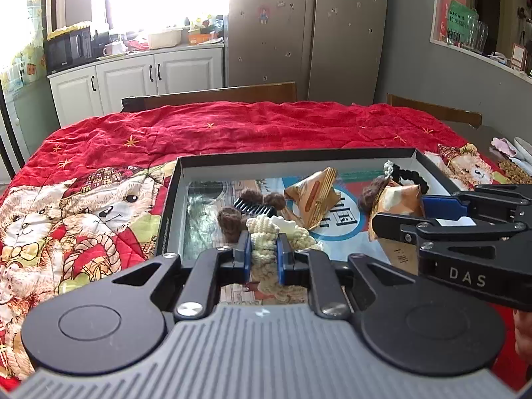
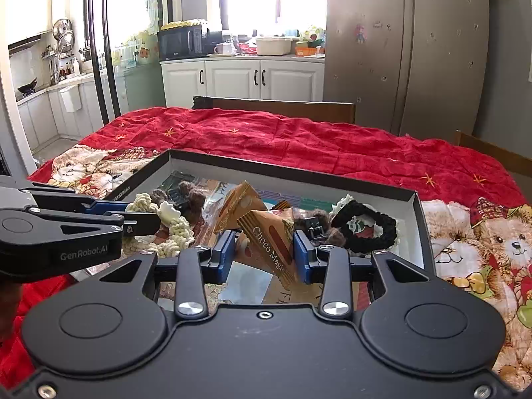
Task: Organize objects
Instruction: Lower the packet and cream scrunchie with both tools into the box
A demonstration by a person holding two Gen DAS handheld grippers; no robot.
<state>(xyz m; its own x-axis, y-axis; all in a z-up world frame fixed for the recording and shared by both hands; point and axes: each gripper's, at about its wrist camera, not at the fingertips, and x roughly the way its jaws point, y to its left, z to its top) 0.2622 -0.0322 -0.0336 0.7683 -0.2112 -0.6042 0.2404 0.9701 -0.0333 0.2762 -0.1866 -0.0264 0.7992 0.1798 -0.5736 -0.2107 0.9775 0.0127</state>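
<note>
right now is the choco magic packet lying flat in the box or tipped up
Tipped up. The Choco Magic packet stands slanted between the right claw pads, one corner raised above the box floor.

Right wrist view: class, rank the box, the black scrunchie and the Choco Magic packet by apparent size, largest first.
1. Box.
2. Choco Magic packet, though it sits nearest the camera, which inflates it.
3. Black scrunchie, close behind the packet.
</note>
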